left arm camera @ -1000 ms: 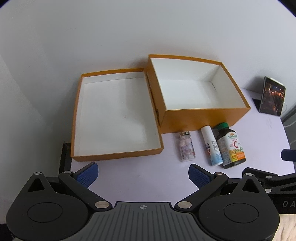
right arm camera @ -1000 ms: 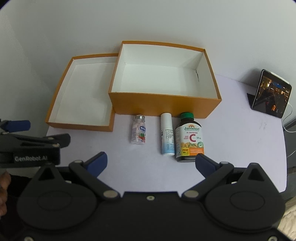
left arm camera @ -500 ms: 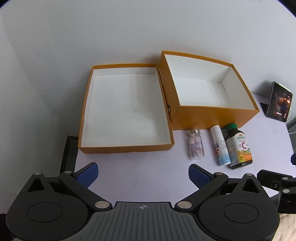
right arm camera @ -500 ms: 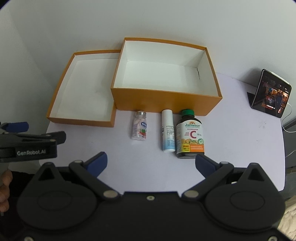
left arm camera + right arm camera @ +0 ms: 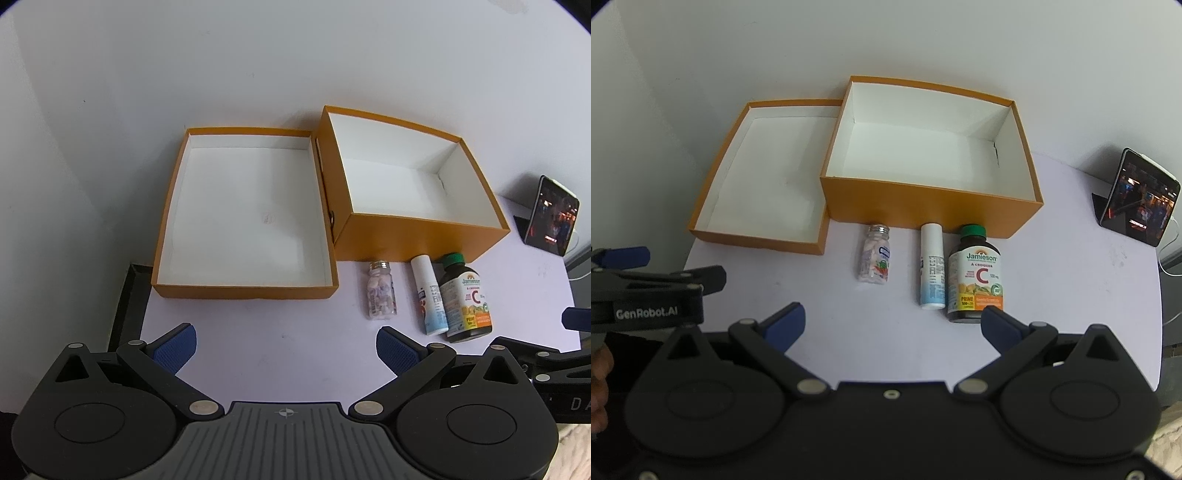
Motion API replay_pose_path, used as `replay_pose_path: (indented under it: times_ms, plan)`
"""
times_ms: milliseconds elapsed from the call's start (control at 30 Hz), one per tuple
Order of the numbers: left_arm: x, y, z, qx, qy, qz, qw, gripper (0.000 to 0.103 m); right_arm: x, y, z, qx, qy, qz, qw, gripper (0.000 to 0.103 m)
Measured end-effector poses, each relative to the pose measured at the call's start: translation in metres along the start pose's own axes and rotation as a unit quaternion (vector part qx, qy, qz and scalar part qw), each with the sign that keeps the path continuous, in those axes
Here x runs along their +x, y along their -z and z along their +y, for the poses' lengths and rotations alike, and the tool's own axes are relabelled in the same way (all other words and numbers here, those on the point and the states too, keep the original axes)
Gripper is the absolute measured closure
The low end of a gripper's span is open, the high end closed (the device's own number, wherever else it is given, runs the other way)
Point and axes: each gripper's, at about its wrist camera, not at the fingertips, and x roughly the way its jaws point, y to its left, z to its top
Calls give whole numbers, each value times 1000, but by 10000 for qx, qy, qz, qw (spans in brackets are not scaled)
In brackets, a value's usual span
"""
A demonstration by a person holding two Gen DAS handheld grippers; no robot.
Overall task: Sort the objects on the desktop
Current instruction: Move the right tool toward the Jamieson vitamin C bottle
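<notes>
Three containers lie in a row on the pale table in front of a deep orange box [image 5: 923, 210] [image 5: 417, 236]: a small clear pill bottle [image 5: 874, 254] [image 5: 382, 291], a white spray tube [image 5: 931, 271] [image 5: 428, 295] and a dark vitamin C bottle [image 5: 975, 275] [image 5: 466, 297]. A shallow orange lid [image 5: 243, 290] [image 5: 757, 236] lies open to the left of the box. My left gripper [image 5: 286, 349] is open and empty, near the lid's front. My right gripper [image 5: 892, 326] is open and empty, just short of the bottles.
A phone on a stand [image 5: 1137, 203] [image 5: 552, 216] is at the far right by a cable. A white wall rises behind the boxes. The table's left edge [image 5: 125, 306] drops off beside the lid. The left gripper's body shows at the right wrist view's left [image 5: 646, 291].
The left gripper has drifted left and pulled back, so the boxes and bottles sit further right in its view. The right gripper has lifted slightly. Both stay open.
</notes>
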Motion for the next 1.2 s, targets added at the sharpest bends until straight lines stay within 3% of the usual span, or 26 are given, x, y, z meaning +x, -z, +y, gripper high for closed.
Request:
replay_pose_path:
  times_ms: [567, 867, 933, 1200]
  plan:
    - [6, 4, -32, -220, 3, 51, 9997, 0, 7, 5, -34, -123, -195, 23, 9997, 0]
    - [14, -1, -74, -495, -383, 257, 9977, 0, 21, -6, -83, -291, -638, 23, 9975, 0]
    - [18, -8, -90, -497, -703, 280, 9959, 0, 29, -10, -96, -302, -855, 111, 9958, 1]
    - [16, -18, -129, -1003, -1052, 249, 9891, 0, 51, -33, -139, -780, -1265, 139, 9888, 0]
